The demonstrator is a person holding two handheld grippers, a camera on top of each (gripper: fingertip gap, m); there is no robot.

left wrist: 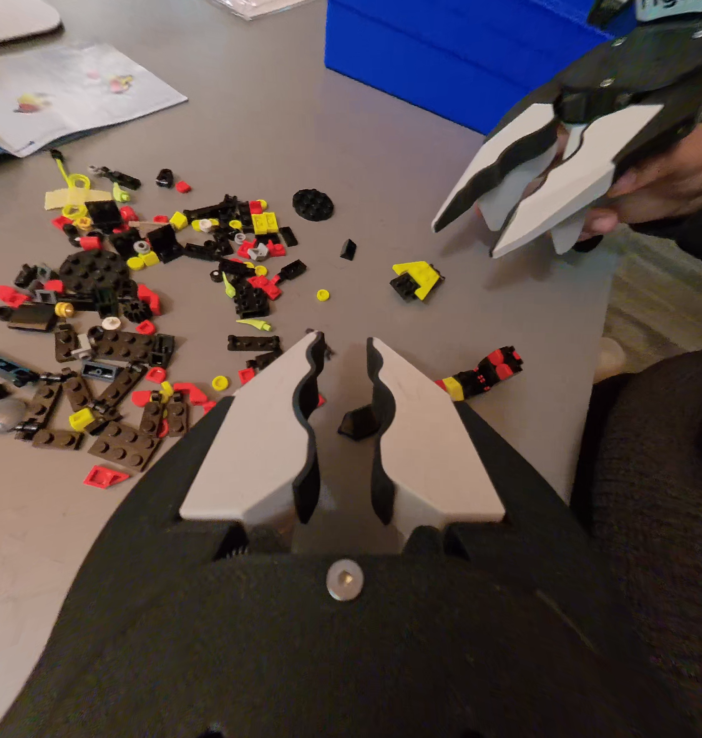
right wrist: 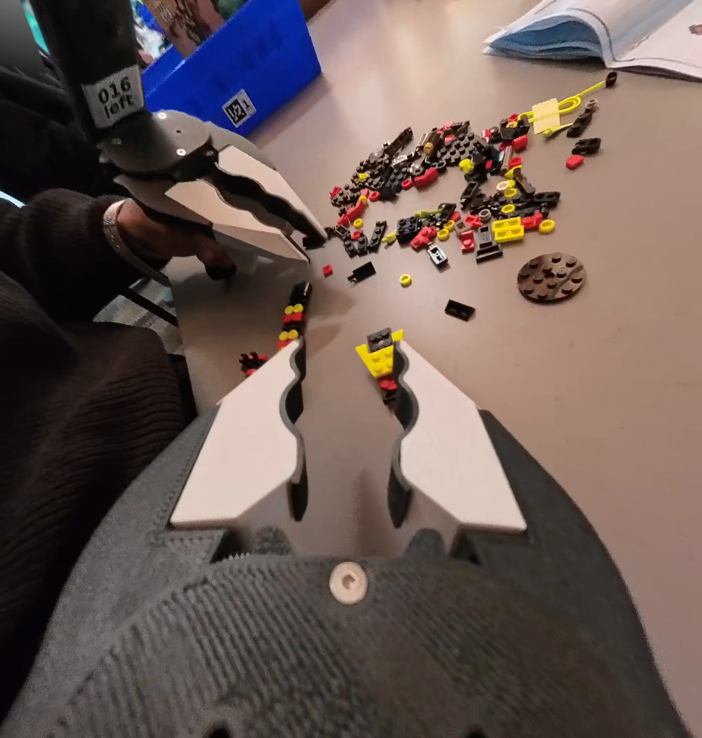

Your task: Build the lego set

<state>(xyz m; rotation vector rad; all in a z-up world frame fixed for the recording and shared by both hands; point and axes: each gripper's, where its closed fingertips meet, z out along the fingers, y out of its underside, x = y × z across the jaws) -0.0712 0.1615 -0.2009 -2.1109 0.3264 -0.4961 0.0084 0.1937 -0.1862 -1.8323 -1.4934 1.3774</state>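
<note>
Loose brick pile (left wrist: 133, 303) spread left of yellow-black assembly (left wrist: 417, 279). Left gripper (left wrist: 343, 339) just beside pile, fingers slightly parted, small black piece (left wrist: 357, 423) between them; grip unclear. Right gripper (right wrist: 349, 347) parted wide, empty, straddling the assembly.

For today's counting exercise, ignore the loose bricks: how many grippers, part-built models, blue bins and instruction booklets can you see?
Grippers: 2, the left gripper and the right gripper
Part-built models: 2, a yellow-black wedge and a red-black-yellow strip
Blue bin: 1
Instruction booklet: 1
Total: 6
</note>
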